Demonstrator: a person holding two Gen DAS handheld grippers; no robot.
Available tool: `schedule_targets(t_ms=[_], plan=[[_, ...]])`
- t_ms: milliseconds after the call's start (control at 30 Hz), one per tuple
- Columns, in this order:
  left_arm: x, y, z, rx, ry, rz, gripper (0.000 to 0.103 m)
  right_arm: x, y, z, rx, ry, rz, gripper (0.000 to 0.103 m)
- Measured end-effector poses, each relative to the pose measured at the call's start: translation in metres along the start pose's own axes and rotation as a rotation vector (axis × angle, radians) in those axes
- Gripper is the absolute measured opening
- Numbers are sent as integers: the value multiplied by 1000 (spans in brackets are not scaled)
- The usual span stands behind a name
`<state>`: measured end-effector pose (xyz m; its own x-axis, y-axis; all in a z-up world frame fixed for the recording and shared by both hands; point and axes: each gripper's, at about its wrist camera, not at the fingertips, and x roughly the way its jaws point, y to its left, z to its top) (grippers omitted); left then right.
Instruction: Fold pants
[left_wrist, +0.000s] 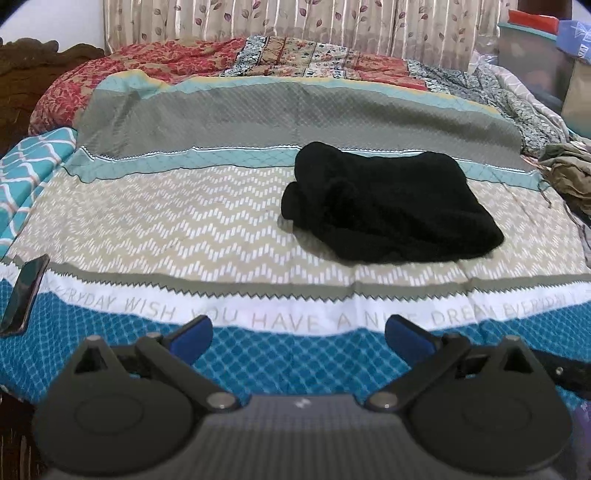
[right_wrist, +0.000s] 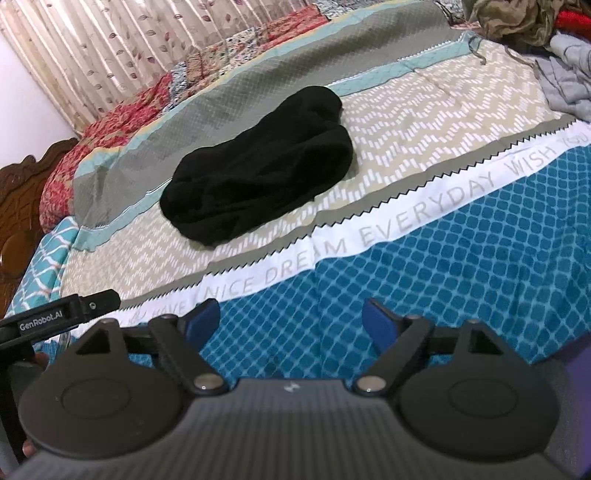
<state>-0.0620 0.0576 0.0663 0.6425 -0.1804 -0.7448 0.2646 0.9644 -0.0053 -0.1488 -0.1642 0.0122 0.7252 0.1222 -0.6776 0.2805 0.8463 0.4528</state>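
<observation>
Black pants (left_wrist: 391, 203) lie in a folded bundle on the patterned bedspread (left_wrist: 207, 218), right of the middle in the left wrist view. The right wrist view shows the same pants (right_wrist: 258, 166) at centre left on the bedspread (right_wrist: 443, 122). My left gripper (left_wrist: 298, 341) hangs open over the blue checked band near the bed's front edge, well short of the pants, nothing between its blue pads. My right gripper (right_wrist: 291, 325) also stands open and empty over the blue band, away from the pants. Part of the other gripper (right_wrist: 62, 317) shows at its left.
A dark phone (left_wrist: 24, 295) lies at the bed's left edge. Piled clothes (left_wrist: 569, 177) sit at the right side, also seen as olive and grey garments (right_wrist: 554, 55). A rolled red floral quilt (left_wrist: 177, 59), curtains and a wooden headboard (right_wrist: 26, 199) bound the far side.
</observation>
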Motion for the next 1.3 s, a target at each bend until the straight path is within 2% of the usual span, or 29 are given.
schedule_targets(t_ms=[167, 467, 967, 1300], plan=[[-20, -8, -14, 18, 2, -27, 103, -12, 4, -12, -7, -10, 4, 86], [-42, -34, -37, 129, 8, 18, 103, -26, 6, -33, 17, -16, 20, 87], [-58, -37, -51, 104, -12, 27, 103, -41, 4, -44, 32, -50, 23, 87], [-65, -34, -50, 94, -25, 34, 103, -55, 23, -45, -83, -158, -9, 87]])
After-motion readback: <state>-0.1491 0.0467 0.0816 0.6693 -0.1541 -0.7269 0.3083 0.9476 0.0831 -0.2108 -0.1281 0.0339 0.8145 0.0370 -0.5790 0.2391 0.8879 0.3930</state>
